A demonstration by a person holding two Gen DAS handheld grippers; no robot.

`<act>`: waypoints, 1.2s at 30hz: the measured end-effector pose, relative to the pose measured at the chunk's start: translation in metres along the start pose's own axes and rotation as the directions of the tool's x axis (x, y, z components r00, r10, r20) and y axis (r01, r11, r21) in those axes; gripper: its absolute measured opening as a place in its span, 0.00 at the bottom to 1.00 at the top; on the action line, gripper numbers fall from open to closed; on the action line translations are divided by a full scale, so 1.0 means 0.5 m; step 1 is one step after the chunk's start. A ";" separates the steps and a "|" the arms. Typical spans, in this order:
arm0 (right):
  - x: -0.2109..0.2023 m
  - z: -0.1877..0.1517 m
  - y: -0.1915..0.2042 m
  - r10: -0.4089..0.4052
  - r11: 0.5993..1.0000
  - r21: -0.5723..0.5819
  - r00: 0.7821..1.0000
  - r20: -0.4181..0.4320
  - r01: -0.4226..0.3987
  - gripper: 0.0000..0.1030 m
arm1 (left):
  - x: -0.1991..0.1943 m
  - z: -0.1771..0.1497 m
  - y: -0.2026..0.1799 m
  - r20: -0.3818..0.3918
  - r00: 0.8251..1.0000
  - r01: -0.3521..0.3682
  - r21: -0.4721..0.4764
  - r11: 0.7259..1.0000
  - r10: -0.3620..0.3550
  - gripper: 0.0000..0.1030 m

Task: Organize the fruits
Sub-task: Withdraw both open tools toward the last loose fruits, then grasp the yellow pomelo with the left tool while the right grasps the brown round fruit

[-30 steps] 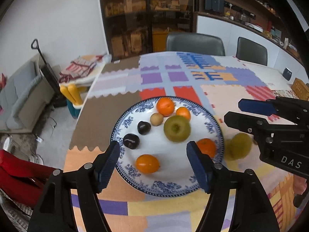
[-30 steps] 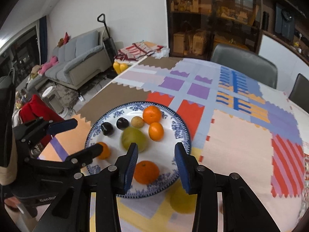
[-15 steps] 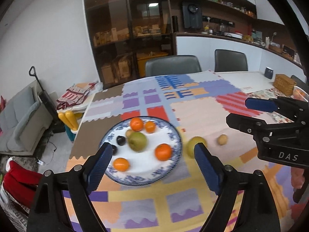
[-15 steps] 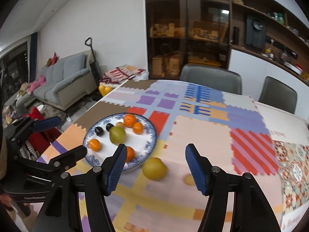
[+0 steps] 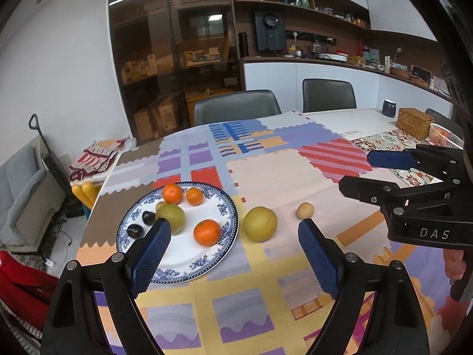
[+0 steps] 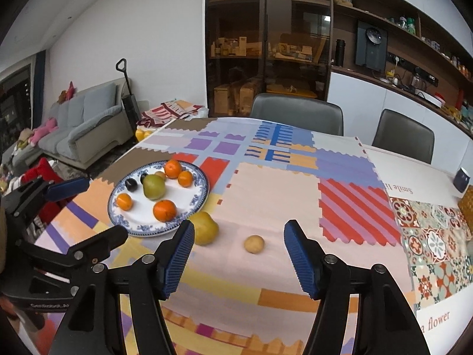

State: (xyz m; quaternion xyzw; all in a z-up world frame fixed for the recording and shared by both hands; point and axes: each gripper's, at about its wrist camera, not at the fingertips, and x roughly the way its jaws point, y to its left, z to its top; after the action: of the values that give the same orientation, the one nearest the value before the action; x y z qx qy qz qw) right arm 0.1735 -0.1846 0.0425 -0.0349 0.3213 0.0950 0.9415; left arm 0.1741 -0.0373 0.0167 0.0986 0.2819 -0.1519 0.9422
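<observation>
Partly hidden by a left finger, green pear (image 5: 171,217) on plate (image 5: 207,261), both grippers' fingers spread wide, empty.

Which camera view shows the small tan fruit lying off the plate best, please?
The right wrist view: the small tan fruit lies unobstructed between the open fingers. The left wrist view shows it too, whole but smaller, just above the right-hand fingertip.
</observation>
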 end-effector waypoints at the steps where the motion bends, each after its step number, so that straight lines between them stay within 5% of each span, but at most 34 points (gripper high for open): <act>1: 0.002 -0.004 -0.001 -0.001 1.000 -0.002 1.000 -0.002 0.001 0.62 | 0.003 -0.001 -0.002 0.008 1.000 0.002 0.007 1.000 -0.002 0.86; 24: 0.139 -0.062 -0.039 0.015 0.999 -0.036 0.995 -0.099 -0.019 0.62 | 0.157 -0.040 -0.046 -0.038 0.998 0.063 0.198 0.978 -0.056 0.85; 36: 0.225 -0.075 -0.065 0.047 0.999 0.007 0.984 -0.173 -0.046 0.52 | 0.240 -0.033 -0.047 -0.152 0.980 0.157 0.195 0.968 -0.129 0.67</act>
State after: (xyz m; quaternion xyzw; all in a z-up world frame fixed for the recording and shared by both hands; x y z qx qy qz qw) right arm 0.2448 -0.2038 -0.0560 -0.0342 0.4030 0.1130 0.9076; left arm 0.2530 -0.0825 -0.0666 0.1854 0.3357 -0.2408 0.8916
